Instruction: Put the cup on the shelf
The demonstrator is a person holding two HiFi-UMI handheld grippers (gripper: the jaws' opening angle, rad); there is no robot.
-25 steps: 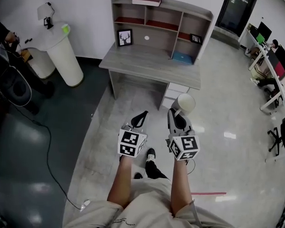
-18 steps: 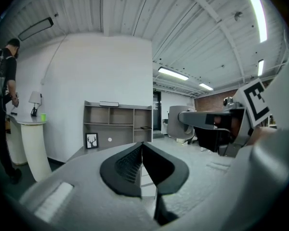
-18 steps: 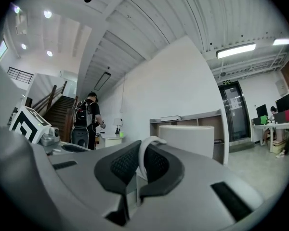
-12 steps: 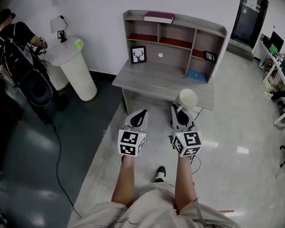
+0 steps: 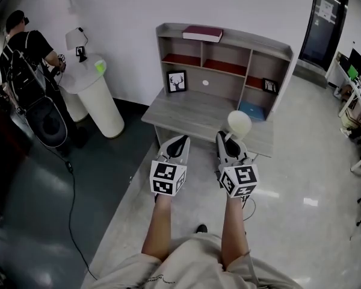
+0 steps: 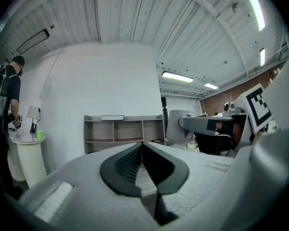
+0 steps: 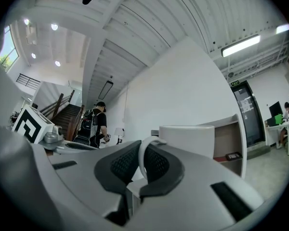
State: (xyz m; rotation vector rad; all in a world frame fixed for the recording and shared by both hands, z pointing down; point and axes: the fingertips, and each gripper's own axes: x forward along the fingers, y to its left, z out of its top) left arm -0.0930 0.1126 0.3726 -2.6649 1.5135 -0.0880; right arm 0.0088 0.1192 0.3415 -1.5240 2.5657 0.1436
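I can read no brand or words anywhere. The marker cube (image 5: 167,178) on my left gripper (image 6: 142,150) and the one on my right gripper (image 5: 228,142) carry only black-and-white square patterns. A sheet of paper (image 5: 327,9) on the dark door at the upper right of the head view has print too small to make out. So does the green sign (image 7: 235,83) over that door in the right gripper view.

The cup (image 5: 239,123) is plain white and smooth, with no print showing. It has a straight-sided round body and a thin loop handle (image 7: 140,159). My right gripper is pinching that handle between its dark ribbed pads, and the cup body stands just past the jaws. In the head view the cup sits just right of centre, held up in the air in front of the desk (image 5: 192,116) and lower in the frame than the shelf (image 5: 228,47). It is not on the shelf.

My left gripper has its jaws pressed together at the tips with nothing between them. It is held level with the right one, just to its left in the head view.

The shelf is a grey unit with open compartments at the back of the desk. A dark red book (image 5: 203,34) lies flat on its top board. A framed picture (image 5: 177,81) of antlers stands below, at the unit's left. At the upper left of the head view a person (image 5: 24,47) with a backpack stands beside a white round pedestal (image 5: 102,95).
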